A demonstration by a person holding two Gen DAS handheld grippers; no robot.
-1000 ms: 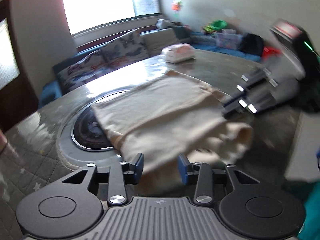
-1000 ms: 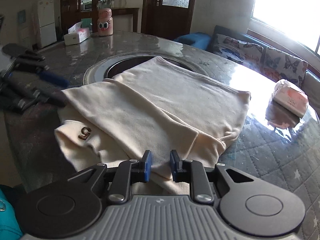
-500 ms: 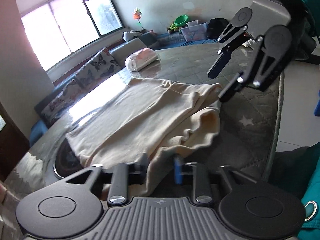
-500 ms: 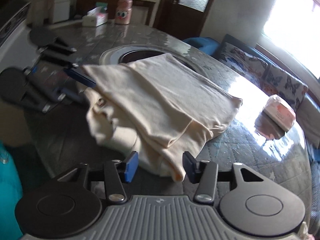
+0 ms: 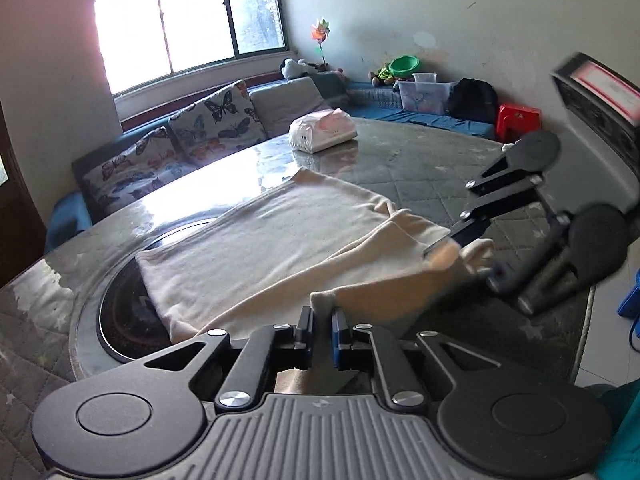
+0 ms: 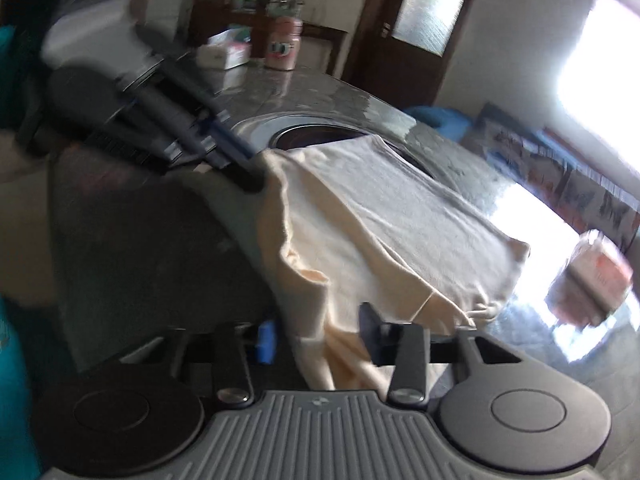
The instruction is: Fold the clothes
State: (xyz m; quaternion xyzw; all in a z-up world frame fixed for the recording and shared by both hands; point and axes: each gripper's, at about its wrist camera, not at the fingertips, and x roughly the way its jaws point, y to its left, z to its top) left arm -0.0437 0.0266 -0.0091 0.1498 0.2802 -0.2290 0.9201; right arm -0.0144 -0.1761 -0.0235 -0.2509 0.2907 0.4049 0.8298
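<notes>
The cream garment [image 5: 276,240], a soft knit with a faint nap, lay folded in a rough rectangle across the middle of the left wrist frame, its far part flat on the round glossy table [image 5: 420,168] and partly covering the dark circular inset [image 5: 120,312] at lower left. Its near edge was lifted off the surface and stretched between the two grippers. The left gripper [image 5: 322,322], at bottom centre, had its blue-padded fingers drawn nearly together on a small bunched tab of that edge. From there the hem ran toward the right of the frame to the right gripper [image 5: 464,254], whose black fingers straddled the other corner (motion blur hid the contact).

In the right wrist frame the garment [image 6: 384,216] spilled from centre down to the bottom, draping in loose wrinkles between the right gripper's fingers [image 6: 370,330], which stood well apart with the cloth hanging between them and touching at least the right-hand one; no pinch showed there. The left gripper [image 6: 248,170] appeared at upper left, blurred, at the garment's far corner.

Half a second earlier the left fingers had been wider apart around the cloth; they had since closed on it, and the near edge had risen.

A white tissue pack [image 5: 322,131] sat on the table beyond the garment, and butterfly-print cushions [image 5: 216,120] lined the sofa under the window.
</notes>
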